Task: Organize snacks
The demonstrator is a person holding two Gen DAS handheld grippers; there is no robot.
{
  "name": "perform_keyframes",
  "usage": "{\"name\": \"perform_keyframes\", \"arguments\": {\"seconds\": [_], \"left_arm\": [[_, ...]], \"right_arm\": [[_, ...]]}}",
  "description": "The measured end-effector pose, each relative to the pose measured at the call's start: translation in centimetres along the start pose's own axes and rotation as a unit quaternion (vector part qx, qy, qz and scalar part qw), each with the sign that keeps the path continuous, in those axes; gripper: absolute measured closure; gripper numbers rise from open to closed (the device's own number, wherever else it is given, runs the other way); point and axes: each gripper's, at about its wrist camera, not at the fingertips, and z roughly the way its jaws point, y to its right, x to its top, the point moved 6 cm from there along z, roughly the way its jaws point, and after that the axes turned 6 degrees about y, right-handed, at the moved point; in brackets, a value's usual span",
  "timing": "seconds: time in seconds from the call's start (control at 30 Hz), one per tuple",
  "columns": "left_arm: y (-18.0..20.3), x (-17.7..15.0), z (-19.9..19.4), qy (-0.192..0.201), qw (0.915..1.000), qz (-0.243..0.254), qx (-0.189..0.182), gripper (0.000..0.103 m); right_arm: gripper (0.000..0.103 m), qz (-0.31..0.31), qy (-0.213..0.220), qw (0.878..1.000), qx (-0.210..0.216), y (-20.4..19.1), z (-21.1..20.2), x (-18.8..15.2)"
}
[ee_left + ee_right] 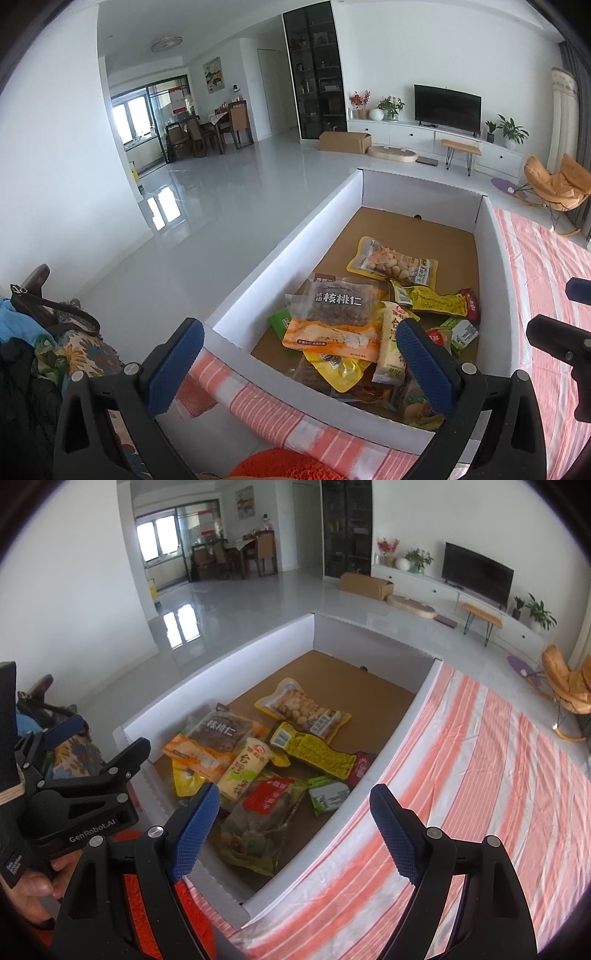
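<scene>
A shallow white-walled cardboard box with a brown floor (369,686) sits on an orange-and-white striped cloth (480,775), and the snacks lie heaped in its near half. Farthest back rests a clear yellow-edged pouch of pale round nuts (304,709); beside it toward the left wall lies a grey packet of dark walnut kernels with white lettering (221,733), overlapping an orange-and-white flat packet (197,757). A cream stick-shaped packet with green print (245,771) and a yellow crinkled packet covered in black text (314,753) lie in the middle, with a red-labelled clear bag (267,801) and a small green-and-white packet (328,795) nearer the front. The right gripper (295,823) hovers over the near right corner of the box, its blue-padded fingers (395,834) spread wide with nothing between them. The left gripper (299,362) hangs above the near left corner, jaws likewise wide apart and gripping nothing. A person's hand (37,886) holds its handle.
</scene>
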Motion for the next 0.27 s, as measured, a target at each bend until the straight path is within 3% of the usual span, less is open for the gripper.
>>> {"name": "perform_keyframes", "arguments": {"seconds": [0.27], "left_arm": [[-0.46, -0.55, 1.03, -0.018, 0.9997, -0.017, -0.005, 0.0]], "right_arm": [[0.017, -0.013, -0.002, 1.0, 0.001, -0.7, 0.44, -0.11]]}}
